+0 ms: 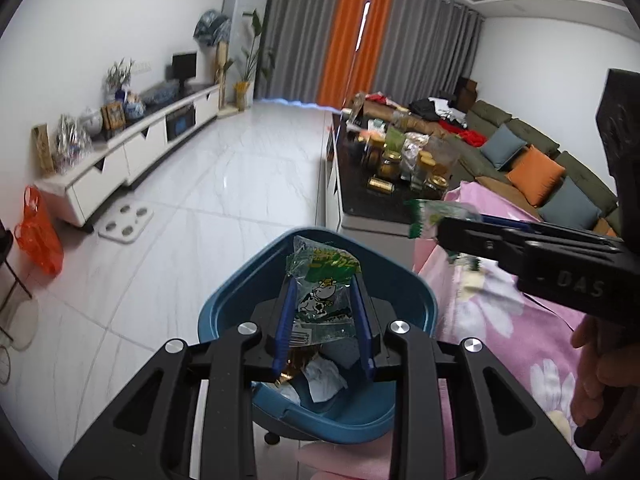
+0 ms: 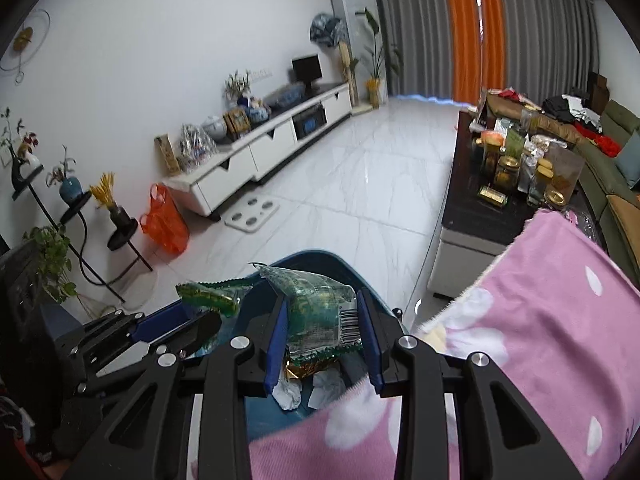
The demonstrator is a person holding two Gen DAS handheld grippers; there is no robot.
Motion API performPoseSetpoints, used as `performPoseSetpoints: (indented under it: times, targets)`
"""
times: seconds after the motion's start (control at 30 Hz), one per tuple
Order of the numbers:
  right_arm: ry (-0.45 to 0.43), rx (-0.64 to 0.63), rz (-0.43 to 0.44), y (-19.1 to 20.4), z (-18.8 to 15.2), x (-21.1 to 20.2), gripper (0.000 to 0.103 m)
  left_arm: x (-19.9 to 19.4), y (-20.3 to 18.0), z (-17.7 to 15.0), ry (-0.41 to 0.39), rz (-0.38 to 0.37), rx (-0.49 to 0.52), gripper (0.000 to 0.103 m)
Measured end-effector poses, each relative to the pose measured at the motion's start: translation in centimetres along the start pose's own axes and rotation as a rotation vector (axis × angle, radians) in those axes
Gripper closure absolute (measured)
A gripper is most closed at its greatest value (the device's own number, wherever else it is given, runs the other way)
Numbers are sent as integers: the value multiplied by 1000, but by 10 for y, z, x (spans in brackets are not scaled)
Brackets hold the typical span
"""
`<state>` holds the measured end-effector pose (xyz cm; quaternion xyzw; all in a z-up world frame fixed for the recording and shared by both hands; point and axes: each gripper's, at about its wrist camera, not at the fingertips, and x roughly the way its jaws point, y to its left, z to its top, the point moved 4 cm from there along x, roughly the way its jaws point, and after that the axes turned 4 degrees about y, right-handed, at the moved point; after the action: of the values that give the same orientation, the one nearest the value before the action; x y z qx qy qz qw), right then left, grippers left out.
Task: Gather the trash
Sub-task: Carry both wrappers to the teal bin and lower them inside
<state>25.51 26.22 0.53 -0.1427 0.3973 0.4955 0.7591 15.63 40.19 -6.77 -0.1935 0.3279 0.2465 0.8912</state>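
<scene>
A blue trash bin (image 1: 224,304) stands on the floor beside a pink flowered cloth (image 1: 500,320). My left gripper (image 1: 324,292) is shut on a clear green wrapper with a cow picture (image 1: 320,296), held over the bin. My right gripper (image 2: 322,320) is shut on a crumpled green wrapper with a barcode (image 2: 320,316), also above the bin (image 2: 304,260). In the left wrist view the right gripper (image 1: 434,222) comes in from the right with its wrapper (image 1: 424,216). In the right wrist view the left gripper (image 2: 200,320) and its wrapper (image 2: 208,296) are at left. White paper and gold foil lie inside the bin.
A coffee table (image 1: 360,208) crowded with jars stands beyond the cloth. A sofa (image 1: 560,168) with cushions lies right. A white TV cabinet (image 1: 132,152) lines the left wall. An orange plastic bag (image 1: 38,236), a floor scale (image 1: 126,222) and a plant stand (image 2: 80,216) sit on the tile floor.
</scene>
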Motion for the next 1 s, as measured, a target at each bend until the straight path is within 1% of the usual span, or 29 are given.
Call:
performPoseSetpoints:
  times: [0.17,0.27,0.33,0.5,0.7,0.77,0.8,0.83,0.9,1.0]
  targets:
    - [103,27,-11,4,-3,33,72,33,8,0,66,-10,-31,75]
    - [140,27,-30,5,-3,47,72,55,6,0,96,-15,-42,75]
    - [164,43,-34,3,-6,53,72,63,-3,-5,118,-13,-50,75]
    - [218,72,-40,-4,-14,65,72,76,-5,-14,164,1,-52,75]
    - [243,93,-41,-7,-17,72,71,87,-8,-23,193,17,-46,74]
    - [246,96,-42,-8,-15,73,69,88,-9,-25,196,22,-42,73]
    - [240,99,-43,-9,-15,73,64,89,-10,-26,197,27,-38,73]
    - [240,105,-41,-9,-15,72,63,90,-11,-26,198,27,-34,72]
    - [237,117,-30,-11,-12,72,63,89,-12,-27,198,32,-30,68]
    - [224,130,-19,-13,-10,68,61,89,-13,-28,194,46,-25,67]
